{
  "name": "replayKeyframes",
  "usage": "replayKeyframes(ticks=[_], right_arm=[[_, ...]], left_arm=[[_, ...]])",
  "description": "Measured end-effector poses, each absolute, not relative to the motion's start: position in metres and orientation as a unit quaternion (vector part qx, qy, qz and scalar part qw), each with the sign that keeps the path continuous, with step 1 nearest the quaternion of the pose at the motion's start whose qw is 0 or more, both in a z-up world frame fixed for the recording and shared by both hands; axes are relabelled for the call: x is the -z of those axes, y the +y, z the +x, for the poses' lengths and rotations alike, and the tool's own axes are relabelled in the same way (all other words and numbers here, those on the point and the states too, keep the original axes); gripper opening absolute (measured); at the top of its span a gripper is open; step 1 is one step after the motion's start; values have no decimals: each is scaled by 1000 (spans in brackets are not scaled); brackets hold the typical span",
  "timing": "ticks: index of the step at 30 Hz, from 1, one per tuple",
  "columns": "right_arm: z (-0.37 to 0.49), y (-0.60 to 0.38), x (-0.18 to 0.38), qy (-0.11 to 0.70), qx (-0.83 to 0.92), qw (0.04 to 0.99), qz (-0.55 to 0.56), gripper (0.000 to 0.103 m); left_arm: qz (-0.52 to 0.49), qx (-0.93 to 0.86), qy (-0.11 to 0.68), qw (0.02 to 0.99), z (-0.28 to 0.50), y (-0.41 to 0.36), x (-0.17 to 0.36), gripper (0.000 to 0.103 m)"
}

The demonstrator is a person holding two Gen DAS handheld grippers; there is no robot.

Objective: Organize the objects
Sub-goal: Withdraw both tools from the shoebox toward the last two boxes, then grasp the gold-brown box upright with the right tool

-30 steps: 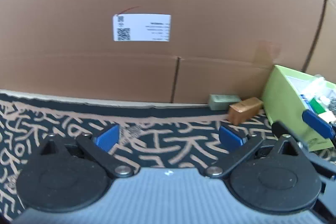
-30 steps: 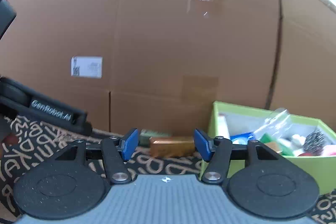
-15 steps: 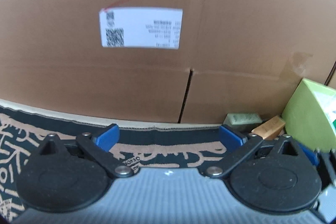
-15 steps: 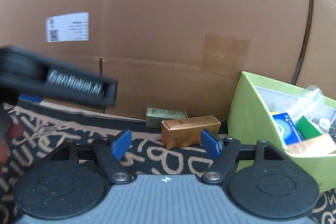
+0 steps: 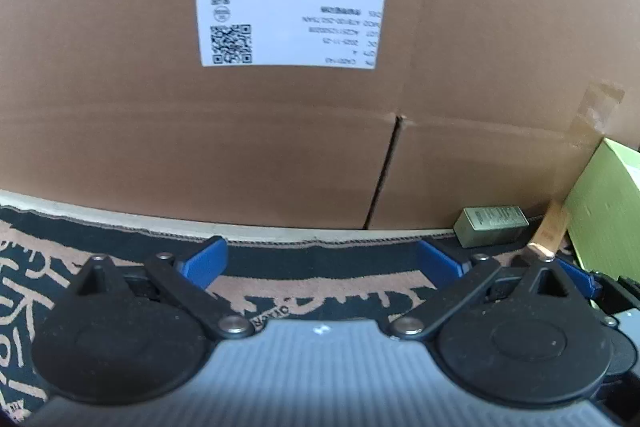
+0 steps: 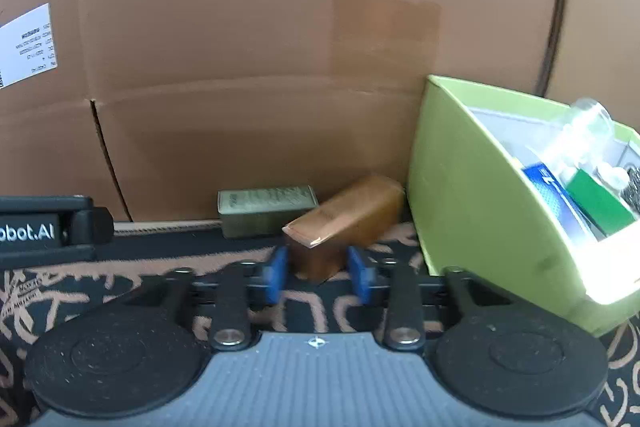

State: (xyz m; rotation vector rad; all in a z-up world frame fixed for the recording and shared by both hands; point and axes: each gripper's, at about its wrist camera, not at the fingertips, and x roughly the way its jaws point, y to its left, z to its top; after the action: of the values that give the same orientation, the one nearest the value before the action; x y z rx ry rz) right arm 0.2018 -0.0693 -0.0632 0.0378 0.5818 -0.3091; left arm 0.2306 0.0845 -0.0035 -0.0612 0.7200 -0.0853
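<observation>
My left gripper (image 5: pixel 322 261) hangs spread wide over the patterned rug (image 5: pixel 320 291), nothing between its pads. The olive box (image 6: pixel 267 210) lies flat along the cardboard wall. The copper-brown carton (image 6: pixel 344 223) points its near end straight at my right gripper (image 6: pixel 316 273) — clamped on that end — with the green bin (image 6: pixel 480 211) just right.

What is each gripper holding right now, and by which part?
The right gripper is shut on the near end of the copper-brown rectangular carton, one blue pad on each side face. The left gripper is open and holds nothing.
</observation>
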Motion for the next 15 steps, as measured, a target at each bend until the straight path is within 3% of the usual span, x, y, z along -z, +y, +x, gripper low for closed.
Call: replayKeyframes(ticks=[2, 5, 9, 10, 12, 15], right_arm=[[192, -75, 63, 283, 140, 949, 23, 6], [172, -80, 62, 276, 124, 953, 16, 3], [160, -79, 60, 270, 118, 955, 14, 5], [161, -78, 59, 273, 118, 955, 13, 9], [164, -76, 59, 276, 113, 954, 16, 38], [175, -71, 56, 275, 106, 955, 30, 67]], left_arm=[[-25, 45, 353, 934, 230, 82, 5, 103], [-18, 46, 355, 933, 228, 80, 7, 103], [-16, 50, 361, 931, 228, 75, 11, 103], [-14, 50, 361, 931, 228, 74, 11, 103], [-12, 45, 357, 933, 228, 74, 10, 103], [-29, 42, 358, 932, 230, 79, 9, 103]])
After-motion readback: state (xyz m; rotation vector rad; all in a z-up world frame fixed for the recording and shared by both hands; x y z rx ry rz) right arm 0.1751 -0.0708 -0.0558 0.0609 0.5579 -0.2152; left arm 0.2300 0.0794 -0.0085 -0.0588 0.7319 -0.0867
